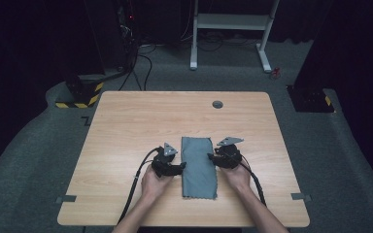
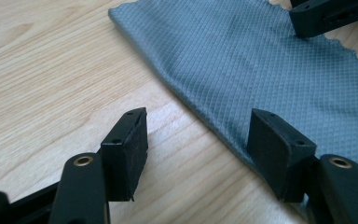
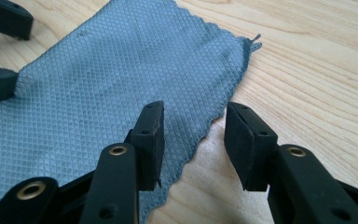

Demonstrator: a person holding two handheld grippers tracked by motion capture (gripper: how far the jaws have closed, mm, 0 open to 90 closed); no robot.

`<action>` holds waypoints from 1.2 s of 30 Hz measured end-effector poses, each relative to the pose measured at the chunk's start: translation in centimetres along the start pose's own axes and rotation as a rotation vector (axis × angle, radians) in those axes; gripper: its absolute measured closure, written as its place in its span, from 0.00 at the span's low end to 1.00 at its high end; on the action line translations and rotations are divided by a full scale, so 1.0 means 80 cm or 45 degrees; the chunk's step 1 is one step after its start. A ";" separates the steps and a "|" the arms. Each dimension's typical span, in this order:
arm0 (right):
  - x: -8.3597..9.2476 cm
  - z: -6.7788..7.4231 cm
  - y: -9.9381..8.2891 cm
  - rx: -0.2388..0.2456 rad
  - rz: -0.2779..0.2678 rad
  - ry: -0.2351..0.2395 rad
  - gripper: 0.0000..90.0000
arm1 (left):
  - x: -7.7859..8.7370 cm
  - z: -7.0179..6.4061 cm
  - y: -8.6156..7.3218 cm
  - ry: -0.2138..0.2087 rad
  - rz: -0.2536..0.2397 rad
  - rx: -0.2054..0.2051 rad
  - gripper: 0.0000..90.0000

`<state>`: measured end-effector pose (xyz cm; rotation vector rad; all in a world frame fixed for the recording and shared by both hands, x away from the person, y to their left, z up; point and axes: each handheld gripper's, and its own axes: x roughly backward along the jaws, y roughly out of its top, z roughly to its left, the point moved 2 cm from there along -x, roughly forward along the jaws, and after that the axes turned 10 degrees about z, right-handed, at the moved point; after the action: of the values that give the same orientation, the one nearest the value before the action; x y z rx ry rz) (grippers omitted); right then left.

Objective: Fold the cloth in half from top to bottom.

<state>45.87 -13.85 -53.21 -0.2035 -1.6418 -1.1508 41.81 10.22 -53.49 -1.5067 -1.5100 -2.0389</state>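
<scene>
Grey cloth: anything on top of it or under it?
The grey cloth lies flat on the wooden table. Both open grippers, left and right, straddle its edges. Anything underneath is covered.

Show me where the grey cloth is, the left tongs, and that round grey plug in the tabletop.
grey cloth (image 1: 198,167): high view, middle of its flat surface.
left tongs (image 2: 198,140): left gripper view, midway between the two open tips.
round grey plug (image 1: 217,104): high view, its centre, at the table's far edge.

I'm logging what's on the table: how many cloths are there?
1. The grey cloth lies flat on the wooden table, between the left gripper and the right gripper, both open at its long edges. It looks folded, so layers may be hidden.
</scene>
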 end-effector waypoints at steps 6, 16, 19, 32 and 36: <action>0.003 -0.005 -0.005 -0.028 -0.014 -0.014 0.61 | -0.002 0.013 0.000 -0.028 -0.043 0.036 0.47; -0.007 -0.027 0.013 -0.151 -0.020 0.026 0.64 | -0.030 0.053 0.047 -0.127 -0.009 0.174 0.45; -0.014 -0.034 0.022 -0.174 -0.021 0.026 0.66 | -0.039 0.056 0.062 -0.091 0.014 0.164 0.46; -0.034 -0.031 0.059 -0.137 0.058 -0.040 0.68 | -0.059 0.054 0.090 -0.008 0.036 0.145 0.51; -0.038 -0.025 0.067 -0.093 0.084 -0.063 0.72 | -0.061 0.050 0.093 -0.007 0.031 0.129 0.56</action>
<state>51.84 -11.35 -52.66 -0.3331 -1.6256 -1.1641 51.33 8.11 -53.04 -1.4859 -1.5640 -1.9163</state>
